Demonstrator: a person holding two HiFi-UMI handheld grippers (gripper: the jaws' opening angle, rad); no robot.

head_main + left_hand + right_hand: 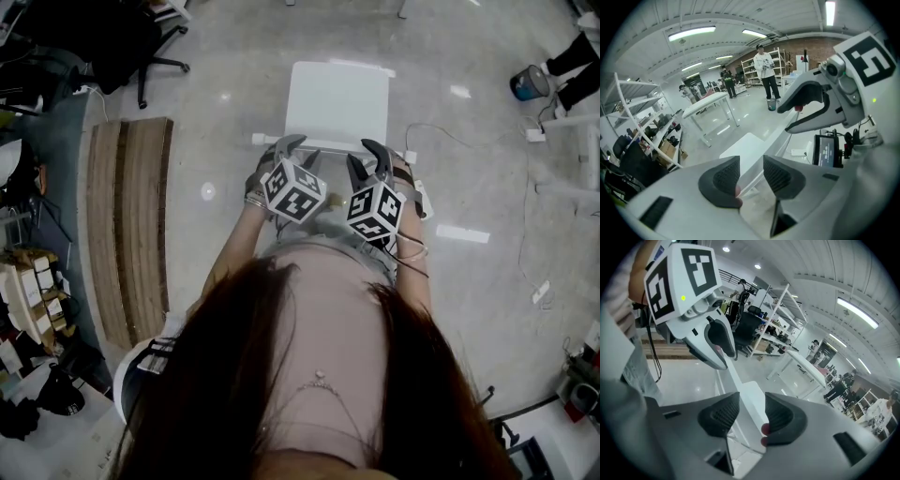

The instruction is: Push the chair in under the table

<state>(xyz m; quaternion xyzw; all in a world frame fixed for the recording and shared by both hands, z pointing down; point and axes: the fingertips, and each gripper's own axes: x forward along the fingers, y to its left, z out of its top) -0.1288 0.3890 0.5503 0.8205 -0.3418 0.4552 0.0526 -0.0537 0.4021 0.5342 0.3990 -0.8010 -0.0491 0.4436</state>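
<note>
Chair [337, 98]: white. It stands on the grey floor [225, 187] directly in front of the person. The seat points away from the person and the backrest [328, 143] is on the near side.
Left gripper [292, 155]: it sits at the left part of the backrest's top edge and points forward and down. In the left gripper view its jaws stand well apart. The white top edge runs through the gap between the two dark pads, and the pads do not clamp it.
Right gripper [367, 161]: it sits at the right part of the same top edge, just beside the left one. In the right gripper view its jaws are also well apart. The edge of the backrest passes between the pads, and they have no hold on it.
Marker cubes: one black-and-white cube is on each gripper, and the two are close together over the person's lap.
Wooden board [127, 225]: it lies flat on the floor to the left of the chair, well apart from it.
Office chair [141, 47]: black, on wheels, at the top left of the head view.
Bucket [530, 82]: blue, on the floor at the top right, near another person's legs.
White table [710, 101]: it stands farther off in the room, with nothing pushed under it, and people [764, 70] and shelves [633, 93] are around it.
</note>
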